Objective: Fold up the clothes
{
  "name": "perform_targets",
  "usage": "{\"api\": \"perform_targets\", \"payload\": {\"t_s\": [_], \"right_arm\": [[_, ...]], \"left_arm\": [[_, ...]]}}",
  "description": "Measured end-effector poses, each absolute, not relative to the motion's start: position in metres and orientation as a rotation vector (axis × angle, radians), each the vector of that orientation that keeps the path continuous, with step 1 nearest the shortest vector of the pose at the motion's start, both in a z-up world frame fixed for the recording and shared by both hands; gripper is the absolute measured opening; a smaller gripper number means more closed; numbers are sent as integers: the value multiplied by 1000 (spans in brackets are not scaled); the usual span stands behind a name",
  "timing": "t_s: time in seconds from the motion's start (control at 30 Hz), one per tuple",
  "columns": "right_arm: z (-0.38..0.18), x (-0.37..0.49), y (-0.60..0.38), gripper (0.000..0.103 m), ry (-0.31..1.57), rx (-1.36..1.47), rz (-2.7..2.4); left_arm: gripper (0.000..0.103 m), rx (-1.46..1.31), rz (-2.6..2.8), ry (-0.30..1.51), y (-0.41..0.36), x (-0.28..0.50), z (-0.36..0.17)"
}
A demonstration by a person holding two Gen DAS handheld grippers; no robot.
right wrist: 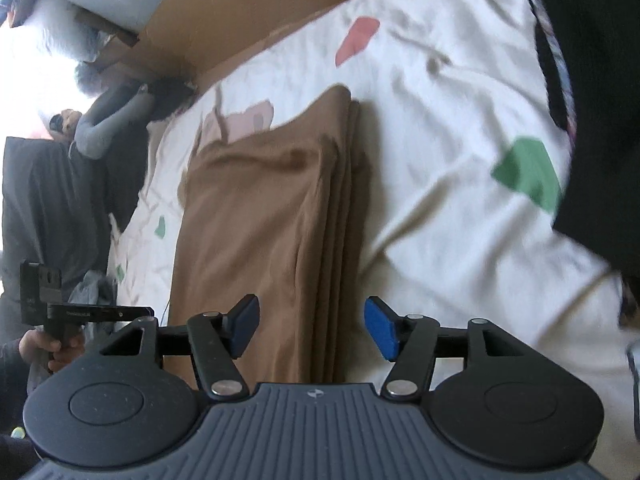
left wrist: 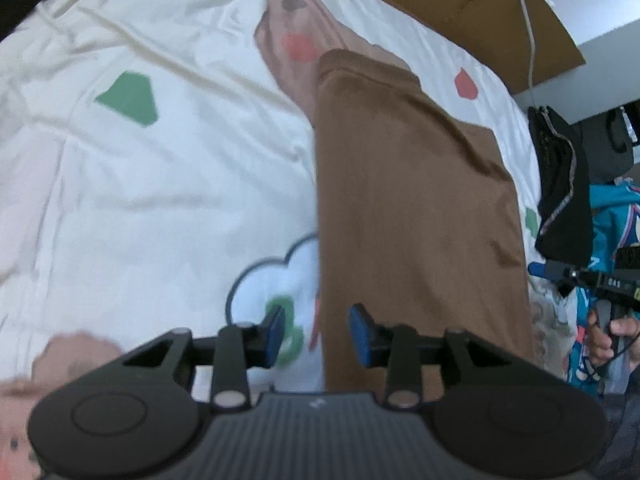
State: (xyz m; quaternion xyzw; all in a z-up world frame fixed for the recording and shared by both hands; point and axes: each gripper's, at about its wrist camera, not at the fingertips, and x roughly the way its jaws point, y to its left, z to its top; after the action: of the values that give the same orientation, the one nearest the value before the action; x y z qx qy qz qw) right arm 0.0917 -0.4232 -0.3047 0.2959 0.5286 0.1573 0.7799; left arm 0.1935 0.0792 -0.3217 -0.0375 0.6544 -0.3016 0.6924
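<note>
On a bed with a white sheet printed with coloured shapes, a brown garment lies folded into a long, layered strip, so folding looks well advanced; a final cross-fold may remain. The left gripper and right gripper hover over its near end, jaws apart, holding nothing. Cardboard and dark clothes border the bed.

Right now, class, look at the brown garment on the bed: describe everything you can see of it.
The brown garment is plain, soft-looking cloth, folded into a long narrow strip. Its stacked layers show along the edge toward the black clothing, and the far end is slightly rumpled. It lies flat on the white patterned bedsheet, running away from both cameras. Nothing grips it: the open left hand-held gripper and right hand-held gripper hover over its near end.
</note>
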Motion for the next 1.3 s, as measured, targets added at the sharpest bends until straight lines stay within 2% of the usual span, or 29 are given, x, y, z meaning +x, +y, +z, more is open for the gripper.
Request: {"api": "perform_targets", "payload": {"t_s": [0.43,0.73,0.8,0.83,0.93,1.07,1.27,1.3], "right_arm": [[-318,177,-427,67,1091,589,302],[-346,192,-421,66,1116,628,314],[-347,191,-422,53,1118,631,325],[-347,192,-422,31,1125,623,333],[-343,191,-423,25,1120,621,360],[-334,188,-425,26,1090,634,382],[-347,194,-427,37,1120,649,356],[-351,196,-427,46,1129,658,359]], "left_arm": [[42,-141,-744,1430,31,257,-345],[45,-172,-771,1386,24,273,-362],[45,-211,-767,1372,25,273,-366],[45,-236,-760,1370,26,274,-367],[44,-259,-753,1355,27,277,-365],[45,-287,-761,1331,26,281,-362],[45,-320,-778,1308,18,288,-363],[44,-326,-779,1307,16,291,-364]]}}
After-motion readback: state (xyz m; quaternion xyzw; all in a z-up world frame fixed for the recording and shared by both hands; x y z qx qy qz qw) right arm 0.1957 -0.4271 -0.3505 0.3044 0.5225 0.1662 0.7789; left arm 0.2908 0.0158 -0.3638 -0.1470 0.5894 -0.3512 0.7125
